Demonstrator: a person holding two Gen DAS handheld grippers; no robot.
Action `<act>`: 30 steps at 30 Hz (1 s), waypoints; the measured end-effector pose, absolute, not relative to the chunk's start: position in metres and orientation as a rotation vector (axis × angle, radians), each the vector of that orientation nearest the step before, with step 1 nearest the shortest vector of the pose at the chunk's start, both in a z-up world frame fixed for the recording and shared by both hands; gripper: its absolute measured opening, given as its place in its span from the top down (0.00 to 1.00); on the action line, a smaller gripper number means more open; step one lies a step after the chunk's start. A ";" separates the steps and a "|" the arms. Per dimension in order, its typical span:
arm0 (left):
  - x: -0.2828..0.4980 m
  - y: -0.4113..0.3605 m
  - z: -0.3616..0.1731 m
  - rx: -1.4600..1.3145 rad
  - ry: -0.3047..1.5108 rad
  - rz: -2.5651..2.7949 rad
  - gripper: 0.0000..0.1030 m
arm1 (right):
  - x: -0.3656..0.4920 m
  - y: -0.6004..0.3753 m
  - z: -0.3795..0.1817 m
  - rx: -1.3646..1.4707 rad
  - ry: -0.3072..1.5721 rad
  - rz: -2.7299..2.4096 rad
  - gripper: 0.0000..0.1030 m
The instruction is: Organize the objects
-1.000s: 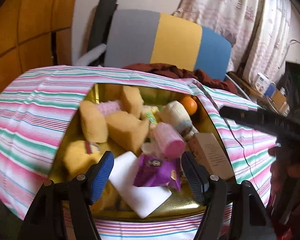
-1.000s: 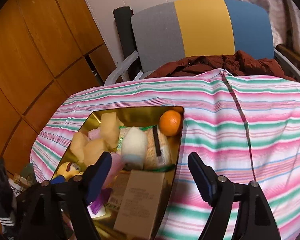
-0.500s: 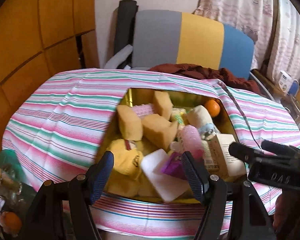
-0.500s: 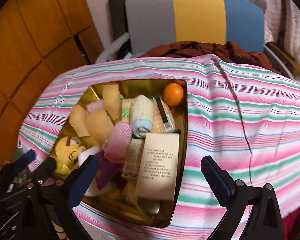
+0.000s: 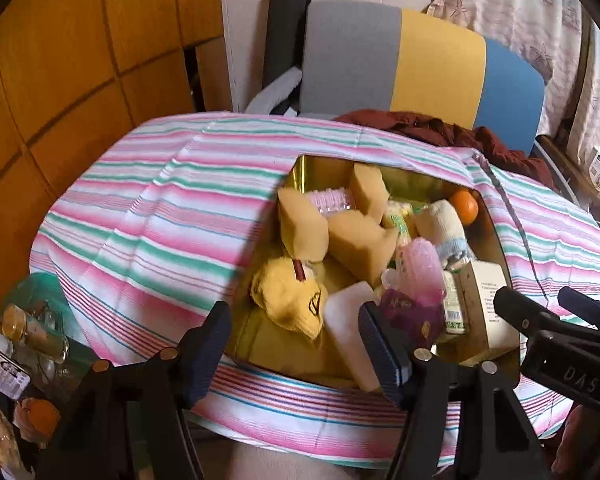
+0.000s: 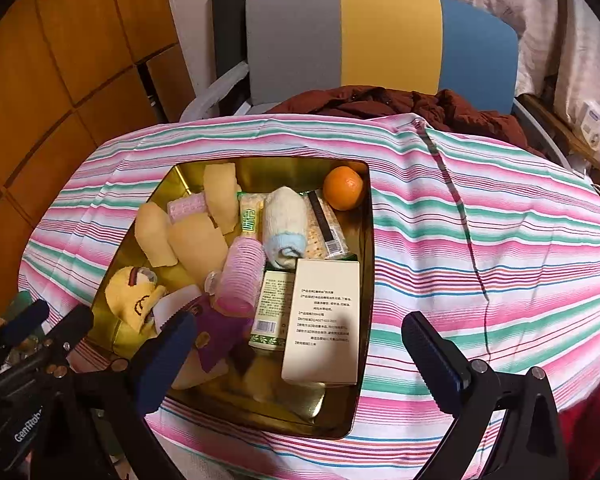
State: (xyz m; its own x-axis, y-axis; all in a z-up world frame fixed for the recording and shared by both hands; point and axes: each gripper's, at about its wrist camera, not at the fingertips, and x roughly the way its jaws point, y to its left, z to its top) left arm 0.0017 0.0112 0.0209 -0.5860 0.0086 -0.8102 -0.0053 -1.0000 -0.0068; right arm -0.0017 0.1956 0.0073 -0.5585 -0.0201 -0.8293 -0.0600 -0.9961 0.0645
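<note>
Both claws (spread wide, empty) hover above the crowded gold tray point(image 6: 364, 264).

Left gripper point(image 5: 296, 344) jaws apart, empty. Right gripper point(image 6: 300, 352) jaws spread wide, empty.

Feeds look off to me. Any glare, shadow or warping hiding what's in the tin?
Left wrist view: fisheye bends the tablecloth edge and the dark corners vignette; slight blur. Right wrist view: sharper; a dark shadow falls on the white box, and the gold tin wall mirrors things but without hard glare.

Home room: curtains point(image 5: 512, 8), striped tablecloth point(image 6: 480, 240), wood-panelled wall point(image 5: 60, 60).
</note>
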 end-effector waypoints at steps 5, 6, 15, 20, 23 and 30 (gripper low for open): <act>0.003 0.016 0.021 -1.418 0.036 2.793 0.36 | -0.002 0.198 0.005 -1.468 0.150 2.742 0.00; 0.003 0.017 0.021 -1.418 0.043 2.792 0.36 | -0.002 0.198 0.005 -1.466 0.148 2.741 0.00; 0.002 0.023 0.019 -1.439 0.056 2.766 0.36 | -0.003 0.198 0.004 -1.448 0.120 2.720 0.00; 0.001 0.022 0.019 -1.445 0.055 2.765 0.36 | -0.004 0.199 0.003 -1.446 0.105 2.710 0.00; -0.001 0.020 0.019 -1.451 0.039 2.772 0.36 | -0.003 0.196 0.001 -1.450 0.083 2.714 0.00; -0.003 0.019 0.020 -1.452 0.043 2.776 0.36 | -0.004 0.192 -0.002 -1.455 0.063 2.709 0.00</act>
State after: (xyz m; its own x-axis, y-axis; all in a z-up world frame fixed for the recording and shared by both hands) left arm -0.0025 0.0194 0.0196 -0.5703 -0.0054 -0.8214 -0.0201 -0.9996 0.0206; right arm -0.0044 0.1925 -0.0017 -0.5508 0.0384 -0.8337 -0.0771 -0.9970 0.0050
